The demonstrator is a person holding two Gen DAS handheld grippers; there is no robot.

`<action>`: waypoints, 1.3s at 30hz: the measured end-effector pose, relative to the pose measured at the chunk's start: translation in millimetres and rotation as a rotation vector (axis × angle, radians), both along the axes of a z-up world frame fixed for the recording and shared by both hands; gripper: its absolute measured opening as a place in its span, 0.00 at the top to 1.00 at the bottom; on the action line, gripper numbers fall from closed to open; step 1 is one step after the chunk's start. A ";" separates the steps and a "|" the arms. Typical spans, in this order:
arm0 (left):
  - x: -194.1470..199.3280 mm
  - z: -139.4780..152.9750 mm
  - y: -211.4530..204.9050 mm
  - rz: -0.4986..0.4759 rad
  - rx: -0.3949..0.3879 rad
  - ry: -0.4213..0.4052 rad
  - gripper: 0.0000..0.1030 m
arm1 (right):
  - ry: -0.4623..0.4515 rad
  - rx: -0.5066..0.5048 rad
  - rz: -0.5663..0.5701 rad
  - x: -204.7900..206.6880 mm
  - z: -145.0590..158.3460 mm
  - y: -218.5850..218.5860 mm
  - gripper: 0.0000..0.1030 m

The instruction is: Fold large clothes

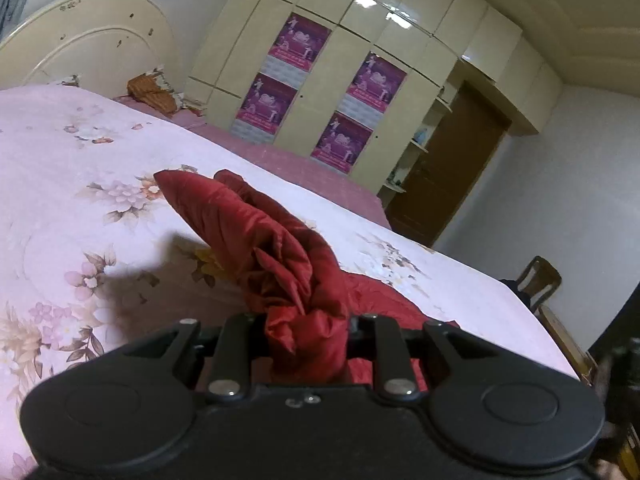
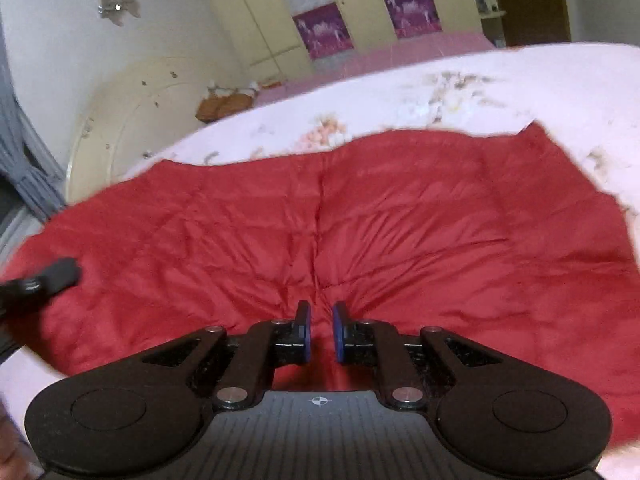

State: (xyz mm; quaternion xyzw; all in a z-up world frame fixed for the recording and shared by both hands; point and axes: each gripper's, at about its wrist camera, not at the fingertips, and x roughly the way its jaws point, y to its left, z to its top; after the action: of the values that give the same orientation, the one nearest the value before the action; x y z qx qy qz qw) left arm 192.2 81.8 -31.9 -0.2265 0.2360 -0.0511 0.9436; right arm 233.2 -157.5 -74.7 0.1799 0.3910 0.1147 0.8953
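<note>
- Lying across a pink floral bedspread [image 2: 500, 84], a large red padded garment [image 2: 360, 216] is spread mostly flat in the right wrist view, quilted seams running over it and 1 centre seam heading toward the camera.
- The right gripper [image 2: 321, 328] hangs just above the near part of that cloth; its jaws stand a narrow gap apart, blue pads [image 2: 306, 330] facing each other, with nothing between them.
- Whether the fingertips touch the fabric below cannot be told.
- At the left edge of the right wrist view, a dark blurred piece of the left gripper [image 2: 56, 276] sits over the garment's left side.
- In the left wrist view, the left gripper [image 1: 306, 344] is clamped on a bunched fold of the red padded garment [image 1: 280, 248]; the cloth fills the space between its jaws and hides the pads.
- From that grip the fabric rises in a crumpled ridge, ending in a pointed tip above the bedspread [image 1: 80, 184] and casting a shadow on it.
- More red cloth lies flat on the bed just right of the grip.
- Beyond the bed stand a cream headboard [image 1: 92, 40], a cream wardrobe [image 1: 400, 40] carrying 4 purple posters [image 1: 300, 42], and a brown door [image 1: 452, 168].
- A wooden chair [image 1: 538, 280] shows past the bed's right edge.
</note>
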 end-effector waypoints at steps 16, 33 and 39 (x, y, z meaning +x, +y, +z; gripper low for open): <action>7.7 35.3 -99.0 -0.226 0.223 -0.098 0.78 | 0.080 0.148 0.034 -11.0 -43.4 -21.0 0.94; 73.4 -21.2 -262.8 -0.459 0.346 0.104 0.72 | -0.014 0.240 -0.265 -50.5 -24.0 -230.4 0.94; 65.4 -22.9 -265.6 -0.633 0.169 0.187 0.19 | -0.097 0.236 -0.312 -69.8 -6.4 -269.2 0.05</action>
State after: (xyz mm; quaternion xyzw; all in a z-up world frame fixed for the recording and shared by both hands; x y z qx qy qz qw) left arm 257.6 -183.8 -54.8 -0.0669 0.3835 -0.3010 0.8706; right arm 163.4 -426.7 -81.1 0.3360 0.2987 0.0282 0.8928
